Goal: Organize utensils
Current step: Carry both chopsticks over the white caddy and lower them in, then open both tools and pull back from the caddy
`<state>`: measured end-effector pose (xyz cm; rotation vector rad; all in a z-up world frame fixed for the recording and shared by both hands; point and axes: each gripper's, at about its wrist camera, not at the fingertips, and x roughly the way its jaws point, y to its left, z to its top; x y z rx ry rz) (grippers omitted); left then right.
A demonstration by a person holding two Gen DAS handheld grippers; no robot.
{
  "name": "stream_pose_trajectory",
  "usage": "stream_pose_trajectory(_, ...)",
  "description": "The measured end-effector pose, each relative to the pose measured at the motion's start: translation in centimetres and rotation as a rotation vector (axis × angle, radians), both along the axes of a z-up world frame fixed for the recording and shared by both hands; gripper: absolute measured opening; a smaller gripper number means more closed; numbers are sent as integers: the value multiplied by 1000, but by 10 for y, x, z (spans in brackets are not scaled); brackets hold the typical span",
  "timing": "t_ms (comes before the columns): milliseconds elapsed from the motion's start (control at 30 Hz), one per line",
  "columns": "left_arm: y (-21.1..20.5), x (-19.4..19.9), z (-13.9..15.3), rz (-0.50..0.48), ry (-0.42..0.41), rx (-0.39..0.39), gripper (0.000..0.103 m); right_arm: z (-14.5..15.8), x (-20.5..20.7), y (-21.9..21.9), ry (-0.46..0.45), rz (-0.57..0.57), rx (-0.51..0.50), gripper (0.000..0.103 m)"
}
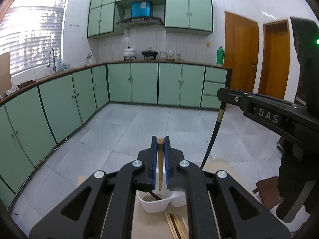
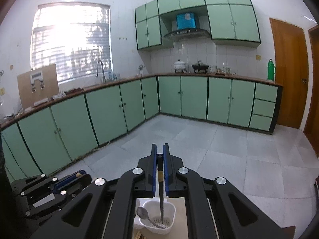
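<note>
Right hand-held gripper (image 2: 160,155) clenches black gold-banded chopstick (image 2: 161,199), tip inside white perforated plastic caddy (image 2: 171,209); left hand-held gripper (image 1: 160,143) grips tan wooden chopstick (image 1: 160,163) above it; lower vertically, then release.

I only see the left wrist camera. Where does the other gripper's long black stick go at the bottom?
Observer: The black chopstick with a gold band drops into the white plastic basket, with its tip down by the holed floor.
Operator: Is anything else in there?
Observer: A silver metal spoon lies inside, its bowl up by the left rim.
Operator: Is the stick held tight?
Observer: The right gripper is shut on its top end.
</note>
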<state>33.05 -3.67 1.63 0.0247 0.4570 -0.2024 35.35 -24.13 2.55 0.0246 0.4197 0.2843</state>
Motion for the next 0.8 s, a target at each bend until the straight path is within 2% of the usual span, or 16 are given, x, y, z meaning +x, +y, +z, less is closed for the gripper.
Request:
stream_pose_trajectory(167,10,-3,-7,8,23,-11,9,-11,-6,-4,27,-10,-8,12)
stream_pose_trajectory(300,18,-17,-5,20,13,-18,18,-13,-22,-15,15,-29,5,27)
stream_pose_trajectory(367,22,-28,-5,25,0,-25,26,-15,-35,-23,9,-42,15,33)
stream_pose_trajectory(467,28,-48,-9,34,-8,-24,34,-22,-55,-34,-1,-64,23,44)
stream_pose_trajectory(533,30,-62,-13,35,-7,-23,38,-30,-70,-39,-3,-79,26,54)
stream_pose_trajectory(667,34,-93,-34,40,17,-26,44,-51,-101,-45,5,-100,20,64)
stream_pose_trajectory(800,37,-122,-65,70,54,-6,53,-86,-135,-51,41,-125,37,73)
